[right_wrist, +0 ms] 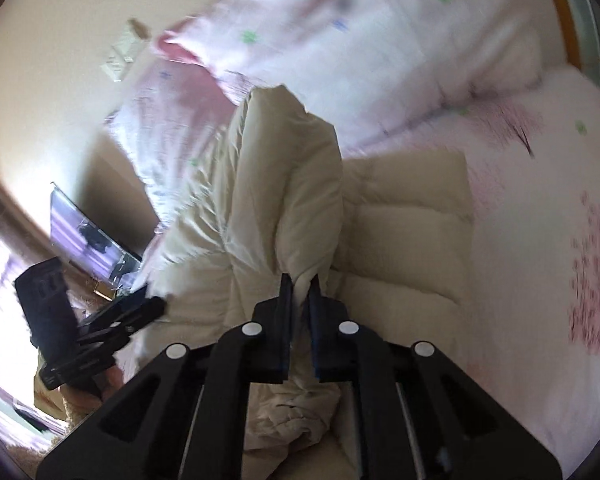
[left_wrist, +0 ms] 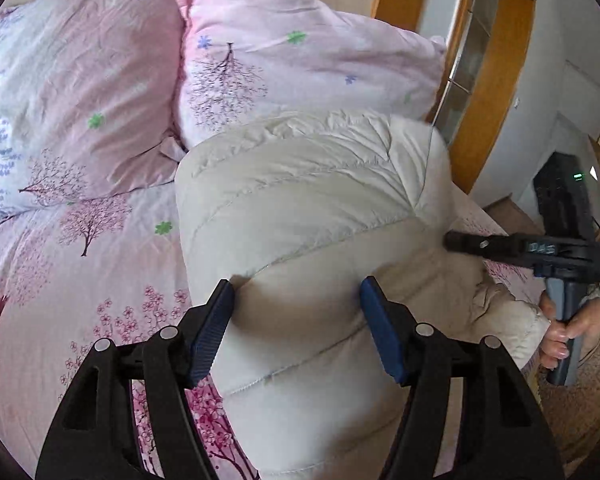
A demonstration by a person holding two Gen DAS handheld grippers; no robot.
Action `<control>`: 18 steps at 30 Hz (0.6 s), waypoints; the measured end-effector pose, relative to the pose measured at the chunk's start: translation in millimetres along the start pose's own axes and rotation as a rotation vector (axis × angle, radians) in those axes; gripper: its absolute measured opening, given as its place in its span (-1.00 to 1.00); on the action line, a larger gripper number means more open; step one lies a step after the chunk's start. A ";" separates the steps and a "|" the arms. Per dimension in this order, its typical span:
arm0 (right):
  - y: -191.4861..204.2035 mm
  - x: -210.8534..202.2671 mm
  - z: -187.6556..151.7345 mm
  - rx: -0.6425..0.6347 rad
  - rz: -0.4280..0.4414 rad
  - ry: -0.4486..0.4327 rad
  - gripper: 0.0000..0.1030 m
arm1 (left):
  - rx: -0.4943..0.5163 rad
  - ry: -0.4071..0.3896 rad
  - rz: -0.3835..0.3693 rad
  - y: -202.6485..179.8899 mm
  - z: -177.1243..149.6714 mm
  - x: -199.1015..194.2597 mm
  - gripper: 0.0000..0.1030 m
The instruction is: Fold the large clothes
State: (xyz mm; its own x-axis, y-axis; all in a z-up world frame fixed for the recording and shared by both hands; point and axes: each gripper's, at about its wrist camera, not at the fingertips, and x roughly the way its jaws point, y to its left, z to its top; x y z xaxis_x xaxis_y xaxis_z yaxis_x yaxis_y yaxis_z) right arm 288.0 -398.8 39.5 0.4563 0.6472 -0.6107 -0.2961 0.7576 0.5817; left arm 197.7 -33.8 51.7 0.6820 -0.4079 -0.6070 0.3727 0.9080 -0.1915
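the bed (left_wrist: pixel 40 280) is the biggest thing here. it has a pink sheet with trees and flowers on it, and two pink pillows (left_wrist: pixel 284 60) sit at the far end. on the bed lies the puffy cream coat (left_wrist: pixel 300 208). it is the thing to fold. it lies along the side of the bed nearest the person, with its far end close to the pillows.

the job looks to be in the middle of a fold. one part of the puffy cream coat stands up like a tall flap, and the rest lies flat on the bed under it.

the right gripper (right_wrist: pixel 300 300) has its fingers (right_wrist: pixel 286 320) pressed almost together, with a thin bit of the coat pinched between them. that pinch seems to be what holds the flap up. a hand (left_wrist: pixel 568 332) holds the handle of this gripper at the side of the bed.

the left gripper (left_wrist: pixel 296 300) has its fingers (left_wrist: pixel 216 324) spread wide. a fat roll of the coat sits between them. the finger on the left of the picture looks to touch the cloth, but the other one seems to stand a little off it, so i think it is not squeezing the coat.

next, i think the left gripper must close on that fat roll, or find an edge to take hold of. then both grippers can carry the flap over and lay it down flat on the rest of the coat. the coat is thick and slippery-looking, so it may slide out or puff back up if the hold is weak.
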 end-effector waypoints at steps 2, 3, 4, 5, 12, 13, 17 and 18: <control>-13.6 5.7 -1.5 0.043 -0.023 0.016 -0.85 | 0.010 0.005 -0.004 -4.8 1.1 3.9 0.28; -17.3 7.4 -1.5 0.054 -0.032 0.022 -0.85 | 0.014 0.007 -0.007 -7.4 2.6 5.9 0.30; -22.3 10.3 -1.2 0.067 -0.045 0.032 -0.85 | 0.017 0.012 -0.011 -8.3 1.4 6.5 0.30; -26.6 14.2 -0.3 0.077 -0.059 0.047 -0.85 | 0.019 0.017 -0.015 -5.7 2.9 12.4 0.30; -41.1 36.6 9.7 0.101 -0.122 0.137 -0.92 | 0.021 0.136 -0.005 -11.0 -12.0 39.3 0.30; -40.7 37.6 11.3 0.094 -0.127 0.144 -0.92 | 0.000 0.151 -0.006 -9.3 -14.2 44.6 0.30; -26.3 15.7 9.2 0.045 -0.175 0.086 -0.71 | -0.034 0.130 -0.012 -8.0 -17.2 44.4 0.31; -20.2 5.5 6.7 0.028 -0.192 0.055 -0.57 | -0.035 0.122 -0.013 -7.8 -17.5 43.1 0.33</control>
State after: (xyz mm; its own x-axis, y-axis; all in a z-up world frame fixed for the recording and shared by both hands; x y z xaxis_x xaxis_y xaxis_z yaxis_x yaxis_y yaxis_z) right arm 302.1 -411.1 28.0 0.4555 0.4956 -0.7395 -0.1848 0.8653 0.4660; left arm 213.1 -56.8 13.6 0.5947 -0.4070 -0.6933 0.3572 0.9063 -0.2257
